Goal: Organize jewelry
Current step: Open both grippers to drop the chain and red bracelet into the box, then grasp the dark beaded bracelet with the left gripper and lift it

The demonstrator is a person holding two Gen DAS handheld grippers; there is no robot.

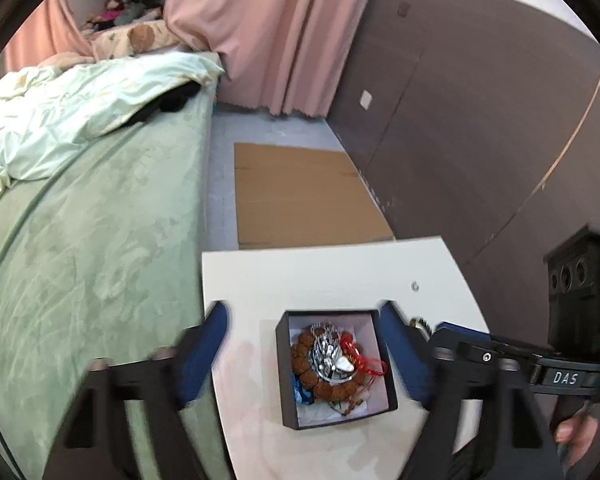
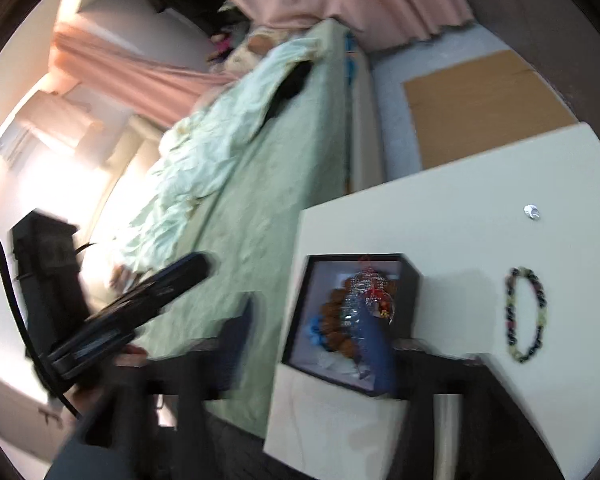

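Note:
A black jewelry box (image 1: 334, 368) sits on the white table (image 1: 300, 272) and holds a brown bead bracelet (image 1: 306, 364), a silver piece and a red cord. My left gripper (image 1: 304, 320) is open above the box, its blue fingers on either side of it. The box shows in the right wrist view (image 2: 352, 316) too. My right gripper (image 2: 312, 328) is open and empty, its right finger over the box. A dark and yellow beaded bracelet (image 2: 526, 314) lies on the table to the box's right. A small silver ring (image 2: 532, 212) lies farther back.
A bed with a green cover (image 1: 88, 240) runs along the table's left side. Flat cardboard (image 1: 304, 196) lies on the floor beyond the table. A brown wardrobe wall (image 1: 480, 120) stands to the right, pink curtains behind.

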